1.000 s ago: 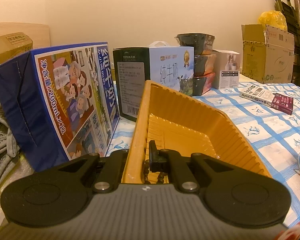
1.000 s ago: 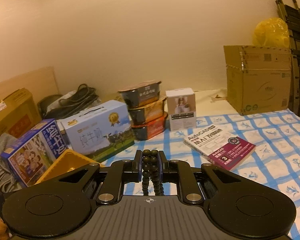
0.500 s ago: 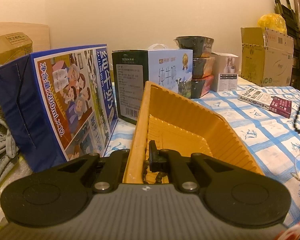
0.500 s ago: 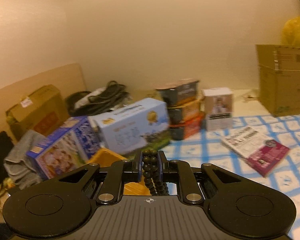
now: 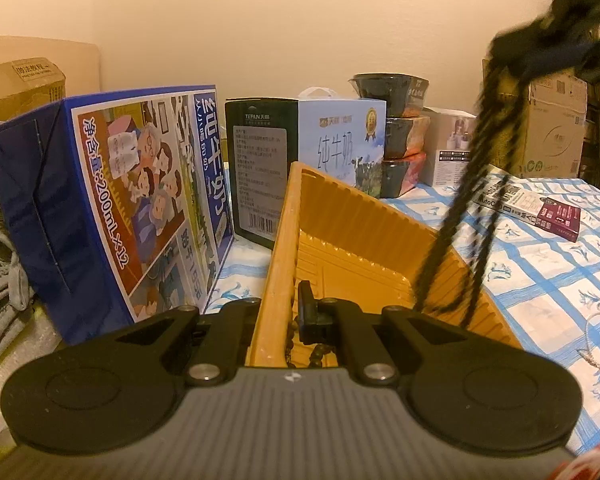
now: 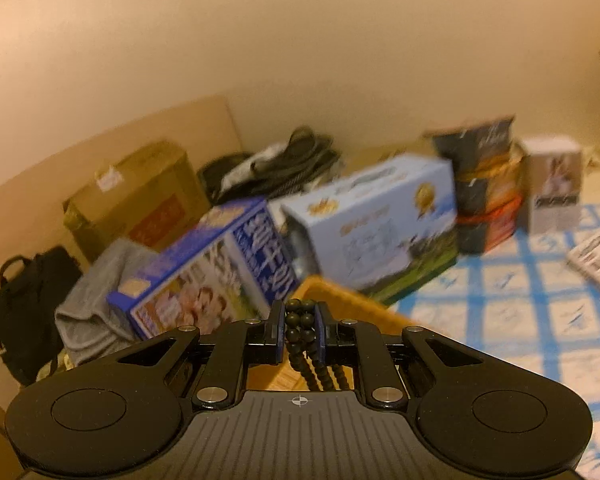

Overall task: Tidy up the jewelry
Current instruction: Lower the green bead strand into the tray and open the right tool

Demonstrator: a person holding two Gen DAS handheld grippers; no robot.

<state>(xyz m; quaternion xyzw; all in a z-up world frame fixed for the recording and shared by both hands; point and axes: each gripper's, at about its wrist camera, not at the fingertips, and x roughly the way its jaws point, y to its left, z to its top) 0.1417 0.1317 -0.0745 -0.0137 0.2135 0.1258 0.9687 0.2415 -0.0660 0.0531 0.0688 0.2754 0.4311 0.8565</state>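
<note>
right hand-held gripper (image 6: 300,330) clamped on black bead strand (image 6: 300,320), loop hanging straight down over yellow tray (image 5: 364,248). left hand-held gripper (image 5: 278,312) pinches tray's near wall (image 5: 274,280). tray lies directly below the beads; lowering looks next.

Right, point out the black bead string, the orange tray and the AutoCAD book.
black bead string (image 6: 300,322): right wrist view, beads between the fingers.
orange tray (image 5: 278,264): left wrist view, left rim.
AutoCAD book (image 5: 540,210): left wrist view, cover.
</note>
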